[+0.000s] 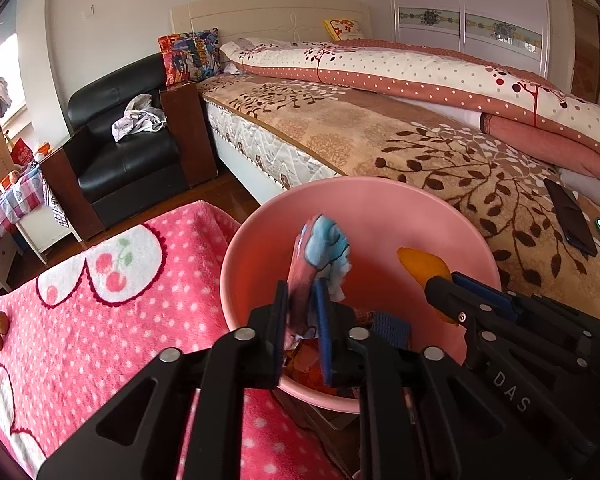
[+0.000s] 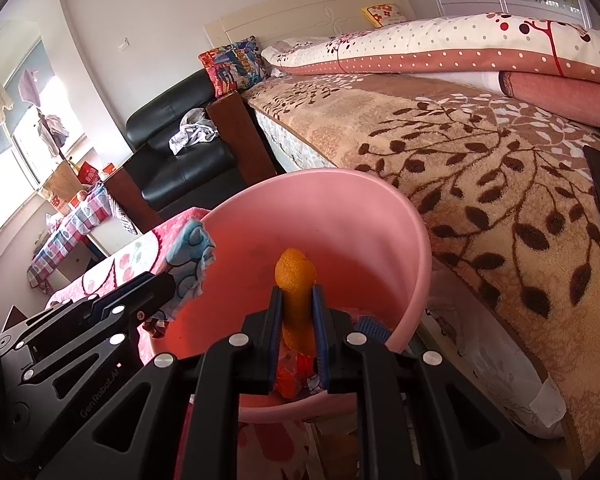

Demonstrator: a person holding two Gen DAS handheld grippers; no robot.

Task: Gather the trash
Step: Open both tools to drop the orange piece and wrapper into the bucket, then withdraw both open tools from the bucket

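A pink bin (image 1: 380,184) (image 2: 320,176) stands between the bed and a pink blanket, with orange and red scraps (image 2: 290,376) at its bottom. Over its mouth, my left gripper (image 1: 300,288) (image 2: 168,280) has a crumpled snack wrapper (image 1: 324,248) (image 2: 192,256), pink with a blue cartoon print, between its jaws. The wrapper looks blurred and loose, with the pads standing slightly apart from it. My right gripper (image 2: 296,292) (image 1: 440,284) is shut on a curled orange peel (image 2: 294,272) (image 1: 420,266), held above the bin's inside.
The bed (image 1: 380,140) with a leaf-print cover runs along the bin's right side, with two phones (image 1: 572,216) on it. A pink cherry-print blanket (image 1: 100,300) lies to the left, two walnuts (image 1: 0,328) at its edge. A black armchair (image 1: 128,152) stands behind.
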